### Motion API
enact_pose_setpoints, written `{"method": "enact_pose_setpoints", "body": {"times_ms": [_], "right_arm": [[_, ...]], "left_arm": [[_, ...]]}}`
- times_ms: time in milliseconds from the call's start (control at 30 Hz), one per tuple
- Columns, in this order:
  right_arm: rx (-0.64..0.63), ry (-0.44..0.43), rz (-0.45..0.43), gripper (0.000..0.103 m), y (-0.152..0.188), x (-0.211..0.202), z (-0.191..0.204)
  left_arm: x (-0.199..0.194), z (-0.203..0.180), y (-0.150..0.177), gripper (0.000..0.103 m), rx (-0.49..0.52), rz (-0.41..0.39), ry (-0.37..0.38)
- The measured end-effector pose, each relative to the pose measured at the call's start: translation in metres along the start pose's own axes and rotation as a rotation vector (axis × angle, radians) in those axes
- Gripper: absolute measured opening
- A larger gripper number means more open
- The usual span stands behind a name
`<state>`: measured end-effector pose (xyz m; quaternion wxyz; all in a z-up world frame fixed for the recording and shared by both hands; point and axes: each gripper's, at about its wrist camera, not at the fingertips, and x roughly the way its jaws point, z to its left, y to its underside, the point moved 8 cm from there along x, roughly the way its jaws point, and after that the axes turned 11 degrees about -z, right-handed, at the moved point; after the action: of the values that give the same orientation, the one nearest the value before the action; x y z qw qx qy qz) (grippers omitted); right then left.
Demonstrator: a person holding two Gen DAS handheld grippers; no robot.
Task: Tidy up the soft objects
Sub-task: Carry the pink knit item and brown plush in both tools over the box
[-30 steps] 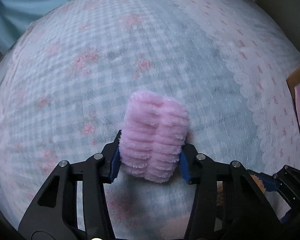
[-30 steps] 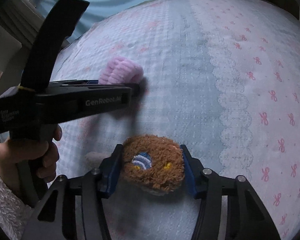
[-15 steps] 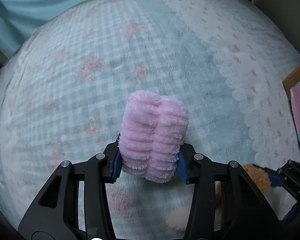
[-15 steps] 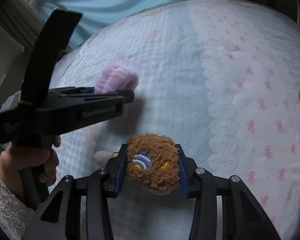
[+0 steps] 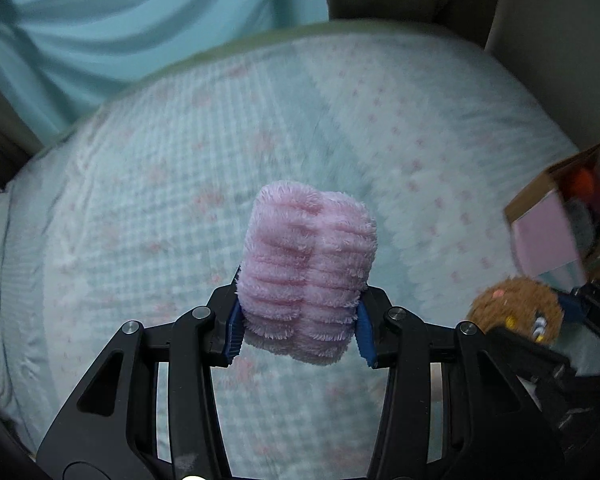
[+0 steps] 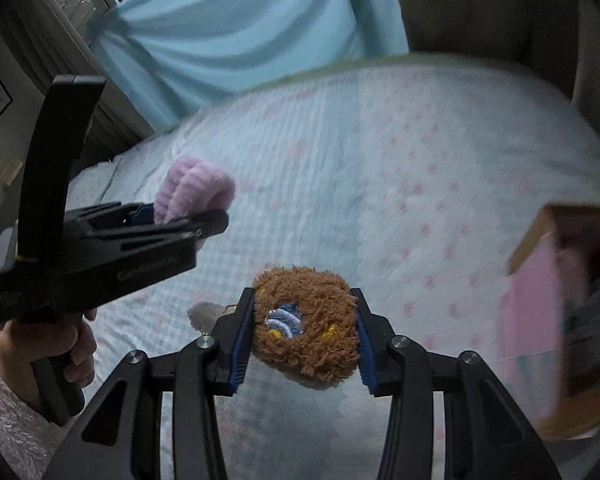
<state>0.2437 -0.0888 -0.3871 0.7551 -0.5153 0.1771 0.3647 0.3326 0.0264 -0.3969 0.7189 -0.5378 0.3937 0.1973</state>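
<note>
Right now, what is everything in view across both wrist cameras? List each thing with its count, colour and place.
fluffy roll: 1, pink, ribbed, clamped in the left gripper above the bed
plush toy: 1, brown with blue and yellow stitching, clamped in the right gripper
bedspread: 1, pale blue check with pink print, covering the bed below
box: 1, cardboard with pink side, at the right edge, soft things inside
curtain: 1, light blue, behind the bed
left gripper: 1, black with blue pads
right gripper: 1, black with blue pads
hand: 1, in a white fleecy sleeve, holding the left gripper's handle
</note>
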Motion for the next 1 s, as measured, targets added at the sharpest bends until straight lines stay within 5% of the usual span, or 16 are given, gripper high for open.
{"method": "enact_pose_setpoints", "body": {"times_ms": [500, 733, 1000], "right_arm": [[-0.020, 0.092, -0.179, 0.041, -0.099, -0.184, -0.039], [-0.025, 0.174, -0.211, 0.041, -0.126, -0.257, -0.087], [0.015, 0.271, -0.184, 0.041, -0.127, -0.292, -0.151]], "left_arm": [[-0.156, -0.089, -0.093, 0.041, -0.022, -0.140, 0.025], [-0.194, -0.153, -0.112, 0.041, -0.054, -0.139, 0.064], [-0.213, -0.236, -0.124, 0.041, -0.029, -0.150, 0.121]]}}
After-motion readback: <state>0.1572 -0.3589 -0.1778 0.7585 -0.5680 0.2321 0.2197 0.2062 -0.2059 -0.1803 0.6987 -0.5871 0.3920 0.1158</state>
